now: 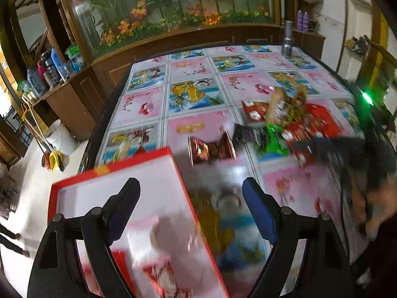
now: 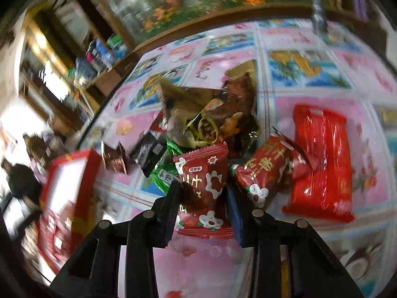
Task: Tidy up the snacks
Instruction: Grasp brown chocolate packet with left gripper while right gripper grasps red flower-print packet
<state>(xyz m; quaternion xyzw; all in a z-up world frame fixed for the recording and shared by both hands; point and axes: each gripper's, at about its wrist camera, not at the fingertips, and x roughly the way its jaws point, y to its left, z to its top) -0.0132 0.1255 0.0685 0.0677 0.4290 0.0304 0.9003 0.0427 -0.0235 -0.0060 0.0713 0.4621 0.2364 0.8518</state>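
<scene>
A pile of snack packets (image 1: 285, 121) lies on the patterned table (image 1: 198, 79). A red box with a white inside (image 1: 129, 213) sits at the near left and holds a few red packets (image 1: 161, 275). My left gripper (image 1: 191, 188) is open and empty above the box's right edge. A brown packet (image 1: 211, 149) lies just beyond it. My right gripper (image 2: 202, 188) is shut on a red flower-print packet (image 2: 206, 193), above the table. Behind it lie a second red flower-print packet (image 2: 265, 171), a large red packet (image 2: 320, 164), a green packet (image 2: 163, 173) and brown packets (image 2: 211, 109). The red box (image 2: 64, 186) is at the left.
A metal flask (image 1: 287, 39) stands at the table's far edge. A wooden cabinet with a flower display (image 1: 173, 12) runs behind the table. Bottles (image 1: 49, 67) crowd a side shelf at left. A white bucket (image 1: 62, 136) and brooms stand on the floor at left.
</scene>
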